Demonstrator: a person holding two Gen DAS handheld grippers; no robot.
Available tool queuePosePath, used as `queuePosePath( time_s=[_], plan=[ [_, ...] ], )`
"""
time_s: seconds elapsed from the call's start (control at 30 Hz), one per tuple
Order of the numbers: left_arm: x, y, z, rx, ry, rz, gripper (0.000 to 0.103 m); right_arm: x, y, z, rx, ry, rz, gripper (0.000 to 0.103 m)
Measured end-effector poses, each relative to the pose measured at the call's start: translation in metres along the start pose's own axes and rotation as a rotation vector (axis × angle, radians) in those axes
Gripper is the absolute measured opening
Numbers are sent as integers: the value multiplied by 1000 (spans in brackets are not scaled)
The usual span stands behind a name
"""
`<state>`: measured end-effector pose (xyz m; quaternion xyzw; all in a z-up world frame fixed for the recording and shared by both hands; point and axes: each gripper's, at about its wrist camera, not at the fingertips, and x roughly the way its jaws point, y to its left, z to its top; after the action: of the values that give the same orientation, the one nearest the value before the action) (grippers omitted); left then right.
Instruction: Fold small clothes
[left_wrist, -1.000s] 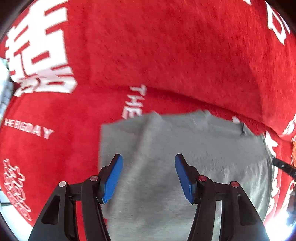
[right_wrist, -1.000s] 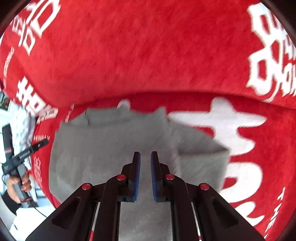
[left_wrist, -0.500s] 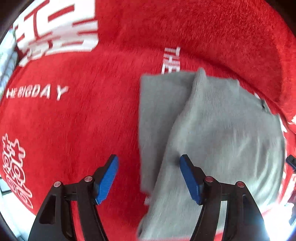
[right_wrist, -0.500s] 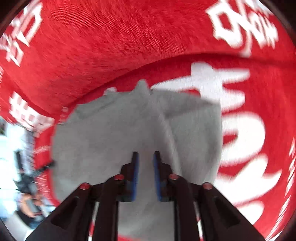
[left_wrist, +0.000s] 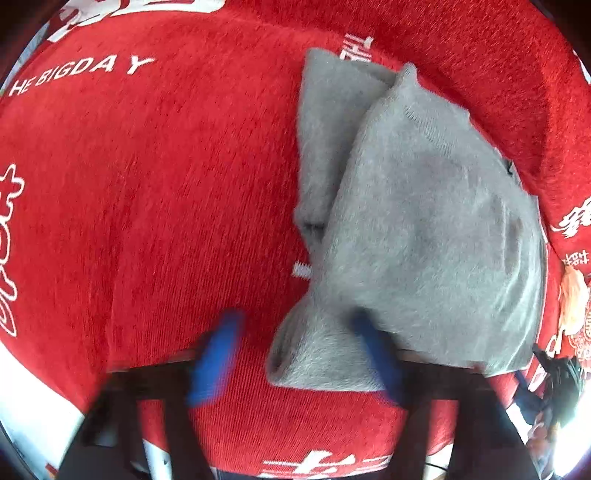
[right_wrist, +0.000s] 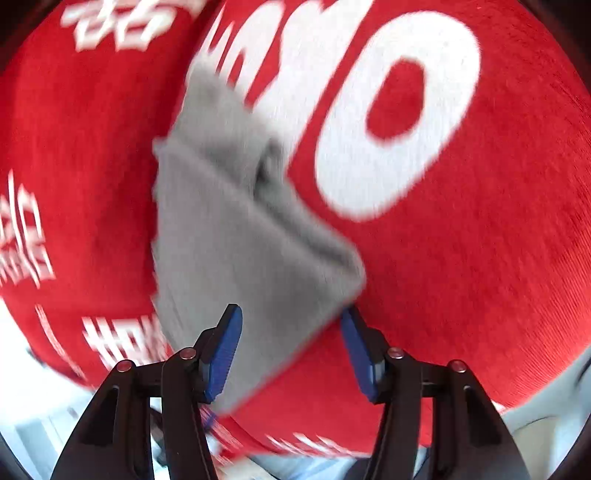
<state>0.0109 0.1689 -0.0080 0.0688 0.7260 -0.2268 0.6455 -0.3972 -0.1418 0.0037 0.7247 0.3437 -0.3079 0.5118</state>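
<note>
The left wrist view shows most of the gray knit garment (left_wrist: 424, 221) lying on the red plush cloth (left_wrist: 147, 203) with white lettering: one panel is folded over another, a stitched hem runs near its top, and a bunched corner pokes down toward the camera. That corner sits between the blue pads of the left gripper (left_wrist: 299, 354), whose jaws are closing; the pads are smeared by motion, and the right-hand one seems to brush the fabric while the other stands clear of it, so nothing is pinched. At the far right edge lies a pale orange scrap (left_wrist: 572, 295) (too small to identify).

The right wrist view shows the gray knit garment (right_wrist: 236, 229) as a narrower folded wedge, with a large white character on the red plush cloth (right_wrist: 480, 258) beside it. The right gripper (right_wrist: 291, 350) has its jaws apart and closing, the garment's lower edge between the pads but not clamped.

No containers appear in either view.

A second ago the right jaws were nearly together over the flat garment, and the left jaws stood wider; the garment has since gained a fold.
</note>
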Motion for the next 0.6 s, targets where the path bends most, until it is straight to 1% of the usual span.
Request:
queuePosePath(
  time_s=[0.03, 0.07, 0.13, 0.17, 0.2, 0.27, 0.3, 0.37, 0.43, 0.5, 0.57, 0.6],
  plan=[
    [-1, -2, 2, 4, -3, -21, 20, 1, 6, 5, -6, 0, -23, 9],
    [-5, -6, 3, 19, -6, -36, 15, 4, 14, 6, -34, 6, -60, 8],
    [-12, -13, 2, 58, -35, -17, 14, -1, 46, 6, -203, 5, -151, 8],
    [-14, -14, 0, 78, -47, -5, 14, -3, 59, 0, -282, 2, -183, 8],
    [-13, -12, -1, 76, -43, -3, 14, -10, 70, -2, -370, -7, -221, 8],
    [-3, -2, -5, 49, -17, -6, 14, -8, 75, -3, -449, -7, -289, 8],
    [-2, 0, -7, 43, -21, -19, 14, -1, 67, 1, -462, 4, -342, 8],
    [-4, 4, -11, 45, -36, -33, 14, 13, 54, 6, -467, 32, -392, 8],
    [-7, 5, -15, 54, -25, -28, 14, 14, 52, 5, -459, 27, -376, 11],
    [-17, 3, -15, 84, -23, -17, 14, 6, 54, 1, -439, 30, -381, 18],
    [-31, -2, -9, 116, -49, -12, 14, -6, 55, -8, -421, 32, -407, 20],
    [-37, -5, -7, 129, -64, -11, 14, -10, 53, -11, -419, 30, -400, 20]
  ],
)
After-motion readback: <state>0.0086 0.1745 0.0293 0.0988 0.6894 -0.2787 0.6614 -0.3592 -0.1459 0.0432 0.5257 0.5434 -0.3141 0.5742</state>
